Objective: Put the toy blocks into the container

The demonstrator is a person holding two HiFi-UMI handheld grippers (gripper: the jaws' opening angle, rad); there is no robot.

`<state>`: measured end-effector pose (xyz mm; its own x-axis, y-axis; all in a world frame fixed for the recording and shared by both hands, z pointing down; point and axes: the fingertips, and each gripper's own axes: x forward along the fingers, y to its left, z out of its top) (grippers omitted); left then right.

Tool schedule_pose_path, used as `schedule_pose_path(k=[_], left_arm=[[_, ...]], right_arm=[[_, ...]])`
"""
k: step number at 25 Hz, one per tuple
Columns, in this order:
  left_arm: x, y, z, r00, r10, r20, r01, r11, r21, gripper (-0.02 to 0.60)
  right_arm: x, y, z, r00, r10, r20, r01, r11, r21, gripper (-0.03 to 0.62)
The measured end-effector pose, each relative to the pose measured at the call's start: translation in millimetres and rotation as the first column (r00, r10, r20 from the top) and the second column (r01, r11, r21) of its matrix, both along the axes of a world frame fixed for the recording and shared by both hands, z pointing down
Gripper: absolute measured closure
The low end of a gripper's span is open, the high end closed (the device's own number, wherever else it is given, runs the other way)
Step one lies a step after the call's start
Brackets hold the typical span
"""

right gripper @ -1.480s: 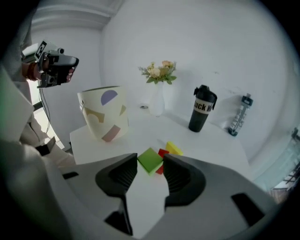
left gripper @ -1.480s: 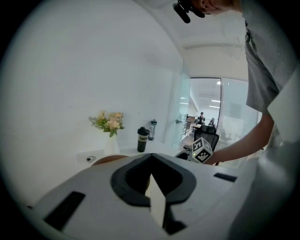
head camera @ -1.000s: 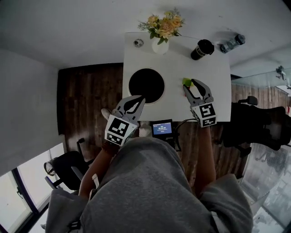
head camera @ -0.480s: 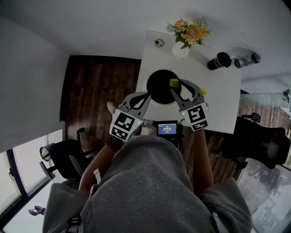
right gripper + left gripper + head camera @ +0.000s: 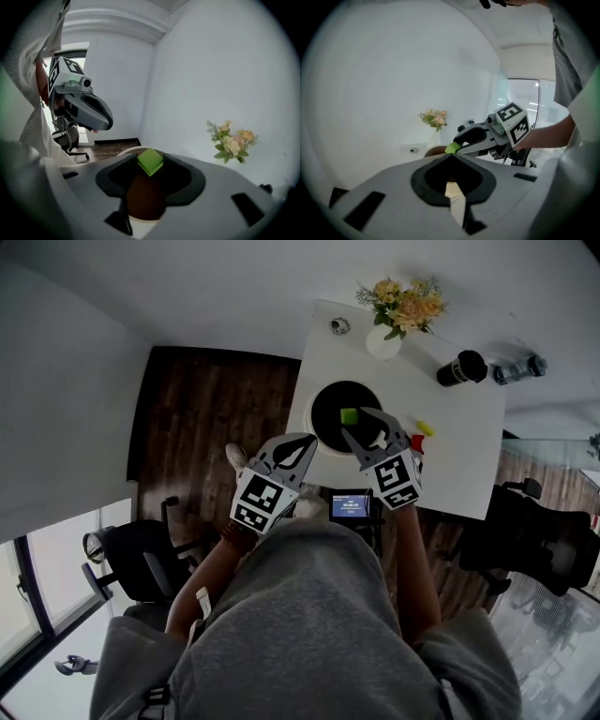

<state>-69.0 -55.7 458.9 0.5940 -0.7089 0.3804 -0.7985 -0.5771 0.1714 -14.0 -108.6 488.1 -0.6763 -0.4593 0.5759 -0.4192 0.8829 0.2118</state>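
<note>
My right claw (image 5: pixel 362 421) grips the green block (image 5: pixel 349 415) above the container (image 5: pixel 327 407); my left claw (image 5: pixel 308 438) waits beside it, jaws together, empty. Next, I'd judge, part the right jaws so the block drops in.

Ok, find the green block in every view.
Head view: green block upper centre, over the container, in the right gripper.
Left gripper view: block at centre, in the right gripper.
Right gripper view: block at centre, between its fingers.
Shared landmark: the flowers.
</note>
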Motion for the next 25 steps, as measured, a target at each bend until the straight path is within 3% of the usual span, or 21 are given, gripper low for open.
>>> schedule_pose_path(k=[19, 25], left_arm=[[1, 2, 3, 1.0, 0.002, 0.018, -0.001, 1.0, -0.004, 0.578], [5, 1, 4, 1.0, 0.021, 0.017, -0.021, 1.0, 0.0, 0.578]], right_arm=[[-16, 18, 7, 0.994, -0.087, 0.06, 0.09, 0.994, -0.057, 0.396], [4, 11, -7, 0.996, -0.014, 0.093, 0.015, 1.0, -0.016, 0.396]])
